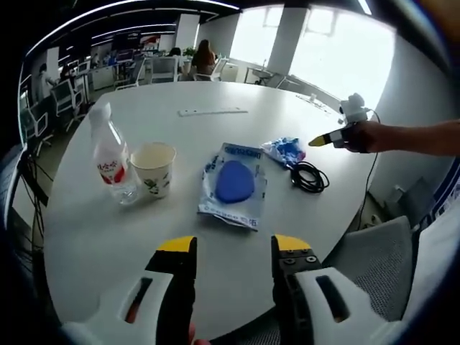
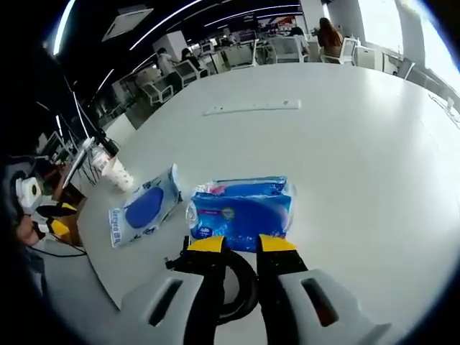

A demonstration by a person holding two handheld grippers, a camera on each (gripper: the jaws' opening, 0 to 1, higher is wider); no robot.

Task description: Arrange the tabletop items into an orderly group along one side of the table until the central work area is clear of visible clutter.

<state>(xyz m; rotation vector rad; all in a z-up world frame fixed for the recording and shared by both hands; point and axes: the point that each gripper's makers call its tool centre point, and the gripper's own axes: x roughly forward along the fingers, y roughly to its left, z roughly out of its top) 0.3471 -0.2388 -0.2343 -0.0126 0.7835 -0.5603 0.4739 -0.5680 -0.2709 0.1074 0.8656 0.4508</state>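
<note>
- Open office behind: rows of desks and chairs (image 1: 164, 68), bright windows (image 1: 338, 50), ceiling light strips, a seated person (image 1: 204, 56) far off beyond the round white table (image 1: 108, 237).
- Left gripper view, going left to right on the table: clear water bottle (image 1: 111, 157) with a red label, upright near the left edge.
- Just beside it, possibly touching, a paper cup (image 1: 153, 168) with a leaf print, upright and open-topped.
- Farther back at centre, a long white strip (image 1: 213, 111) lying flat, well apart from everything else.
- Mid-table, a flat wipes pack (image 1: 234, 185) with a blue oval on top, lying straight ahead of the left gripper (image 1: 233, 245).
- Right of it, a crumpled blue tissue pack (image 1: 284, 149), then a coiled black cable (image 1: 309, 176) just beside that, near the table's right edge.
- At far right, a hand holding the right gripper (image 1: 316, 141), yellow tip aimed toward the tissue pack; grey chair back (image 1: 374, 259) below the table edge.
- Left gripper: jaws parted by a clear gap, nothing between them, hovering short of the wipes pack with bare table between.
- Right gripper view, left to right: left gripper (image 2: 56, 218) at the far left edge, bottle (image 2: 95, 149) and cup (image 2: 118, 174) beyond it, wipes pack (image 2: 145, 206), then tissue pack (image 2: 241, 210) dead ahead.
- Right gripper (image 2: 241, 244): jaws spread a little, holding nothing, tips right at the near edge of the tissue pack; contact cannot be told.
- Black cable (image 2: 241, 287) coiled under and between the jaws, in the way beneath the tool.
</note>
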